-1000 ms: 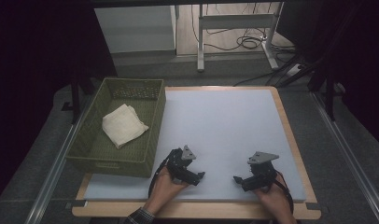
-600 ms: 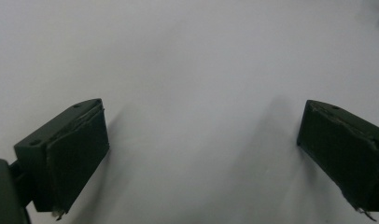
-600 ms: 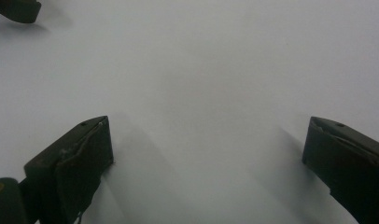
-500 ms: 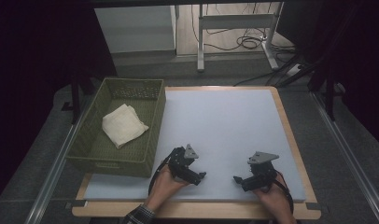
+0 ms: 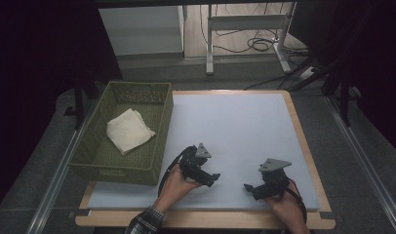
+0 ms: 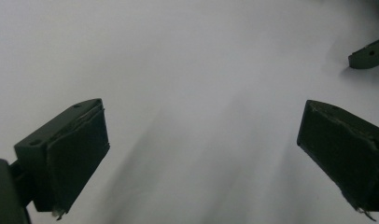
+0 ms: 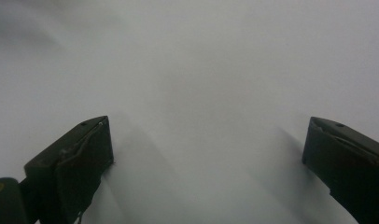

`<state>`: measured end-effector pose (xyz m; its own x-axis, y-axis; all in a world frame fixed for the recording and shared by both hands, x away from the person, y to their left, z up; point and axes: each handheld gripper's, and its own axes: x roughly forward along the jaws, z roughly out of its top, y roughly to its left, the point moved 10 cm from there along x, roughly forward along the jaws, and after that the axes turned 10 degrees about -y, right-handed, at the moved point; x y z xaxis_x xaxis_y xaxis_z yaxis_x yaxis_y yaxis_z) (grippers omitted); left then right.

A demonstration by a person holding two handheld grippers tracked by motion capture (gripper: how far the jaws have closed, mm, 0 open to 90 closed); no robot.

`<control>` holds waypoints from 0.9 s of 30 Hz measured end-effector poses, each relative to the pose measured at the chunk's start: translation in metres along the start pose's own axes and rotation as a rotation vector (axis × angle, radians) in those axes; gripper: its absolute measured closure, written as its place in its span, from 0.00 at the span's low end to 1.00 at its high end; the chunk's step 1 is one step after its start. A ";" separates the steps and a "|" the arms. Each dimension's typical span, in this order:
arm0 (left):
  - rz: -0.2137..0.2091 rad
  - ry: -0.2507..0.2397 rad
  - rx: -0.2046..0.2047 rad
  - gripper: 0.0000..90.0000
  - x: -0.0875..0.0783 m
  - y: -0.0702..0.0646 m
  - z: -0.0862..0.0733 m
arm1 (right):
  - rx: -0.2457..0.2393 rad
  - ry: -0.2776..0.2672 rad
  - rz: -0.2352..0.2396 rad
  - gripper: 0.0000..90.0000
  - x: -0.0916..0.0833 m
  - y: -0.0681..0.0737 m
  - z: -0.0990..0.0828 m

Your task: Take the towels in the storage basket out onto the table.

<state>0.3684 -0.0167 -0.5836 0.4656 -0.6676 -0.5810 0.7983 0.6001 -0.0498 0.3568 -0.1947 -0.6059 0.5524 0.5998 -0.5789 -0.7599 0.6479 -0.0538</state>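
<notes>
i have the left hand-held gripper (image 5: 213, 176) low over the near part of the desk (image 5: 235, 126), gripped by the left hand (image 5: 176, 183), its jaws pointing right toward the other tool; in the left gripper view its two black jaws stand wide apart with bare white surface between them, so it is released and holds nothing; at the top right of that view i can see a jaw tip of the right hand-held gripper (image 6: 368, 53), near but not touching.

the right hand-held gripper (image 5: 248, 187) sits near the front right of the desk, held by the right hand (image 5: 286, 207), jaws pointing left; its own view shows both jaws spread with bare white surface between, so it too is released and empty; the two tools face each other, close but apart, each with a grey plate on top.

the nearest thing to them is the cloth (image 5: 129, 129), a folded pale square lying on the floor of the green basket (image 5: 119, 168); the basket stands at the desk's left edge, overhanging it, just beside the left hand-held gripper and to its left; the cloth lies beyond and left of that gripper, past the basket wall, apart from both tools; the right hand-held gripper is well apart from it.
</notes>
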 end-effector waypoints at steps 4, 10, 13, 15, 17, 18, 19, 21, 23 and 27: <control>-0.006 0.001 0.005 0.02 0.000 0.001 0.008 | -0.001 0.001 0.001 0.02 0.000 0.000 0.000; -0.023 0.002 -0.001 0.02 0.001 0.004 0.021 | -0.004 0.000 0.000 0.02 0.000 0.000 0.000; -0.027 0.012 -0.002 0.01 0.001 0.005 0.026 | -0.001 0.001 0.001 0.02 0.000 0.000 0.000; -0.018 0.022 0.005 0.01 0.001 0.007 0.029 | -0.001 0.002 0.001 0.02 0.000 0.000 0.000; -0.015 0.030 0.013 0.01 0.000 0.008 0.033 | -0.001 0.002 0.001 0.02 0.000 0.000 0.000; -0.012 0.031 0.017 0.01 -0.001 0.009 0.036 | 0.001 0.002 0.001 0.02 0.000 0.000 0.000; -0.011 0.034 0.022 0.01 -0.002 0.009 0.038 | -0.001 0.001 0.002 0.02 0.000 0.000 0.000; -0.014 0.037 0.026 0.01 -0.004 0.010 0.043 | -0.002 0.000 0.001 0.02 0.000 0.000 0.000; -0.008 0.046 0.035 0.01 -0.006 0.012 0.047 | -0.002 0.001 0.002 0.02 0.000 0.000 0.000; 0.006 0.068 0.055 0.01 -0.011 0.017 0.057 | -0.001 0.001 0.002 0.02 0.000 0.000 0.000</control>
<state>0.3986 -0.0239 -0.5319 0.4450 -0.6317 -0.6348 0.8162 0.5777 -0.0026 0.3570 -0.1949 -0.6059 0.5505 0.6005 -0.5800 -0.7614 0.6460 -0.0539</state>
